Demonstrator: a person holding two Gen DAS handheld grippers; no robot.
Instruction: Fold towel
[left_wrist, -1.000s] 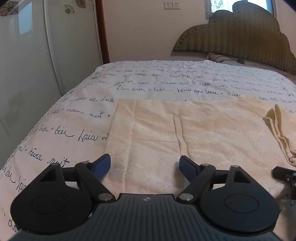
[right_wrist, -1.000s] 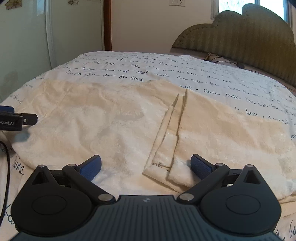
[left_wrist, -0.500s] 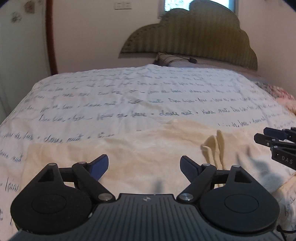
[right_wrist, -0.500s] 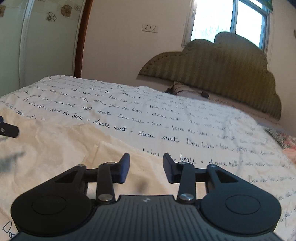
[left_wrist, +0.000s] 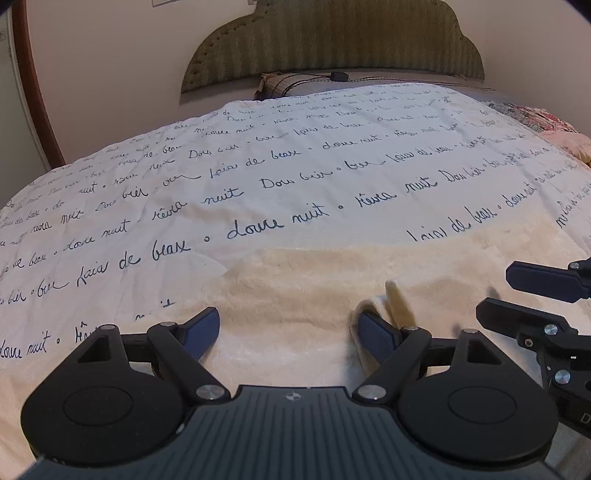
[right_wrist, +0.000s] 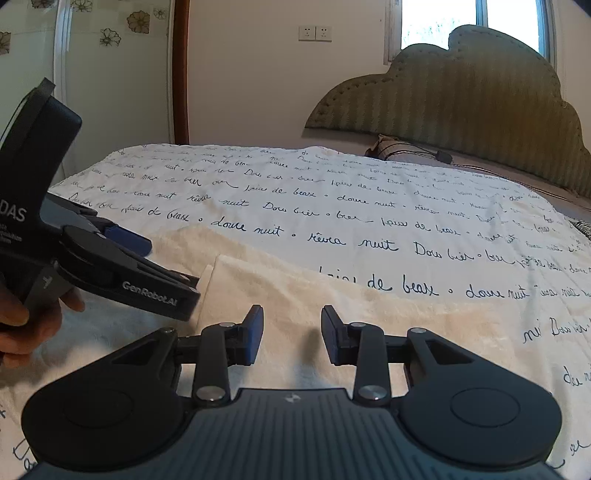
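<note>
A cream towel (left_wrist: 314, 288) lies spread on the bed, and a raised fold (left_wrist: 397, 302) stands beside the right finger of my left gripper (left_wrist: 289, 321). That gripper hovers low over the towel, open wide, with only flat cloth between its fingers. In the right wrist view it comes in from the left (right_wrist: 171, 267), held by a hand (right_wrist: 22, 325), its tips at a folded towel edge (right_wrist: 214, 266). My right gripper (right_wrist: 292, 314) sits over the towel (right_wrist: 332, 306) with its jaws narrowed, a clear gap and nothing pinched. It also shows at the right edge of the left view (left_wrist: 496, 290).
The bedspread (left_wrist: 295, 166) is white with dark script. A padded headboard (left_wrist: 332, 40), a pillow (left_wrist: 280, 83) and a cable with a plug (left_wrist: 338, 76) lie beyond. A flowered cloth (left_wrist: 546, 125) is at the far right, a wardrobe (right_wrist: 110, 74) to the left.
My left gripper swung right across the towel until it came close beside the right gripper. The right gripper's jaws narrowed from wide open, and it lifted off the towel's folded corner.
</note>
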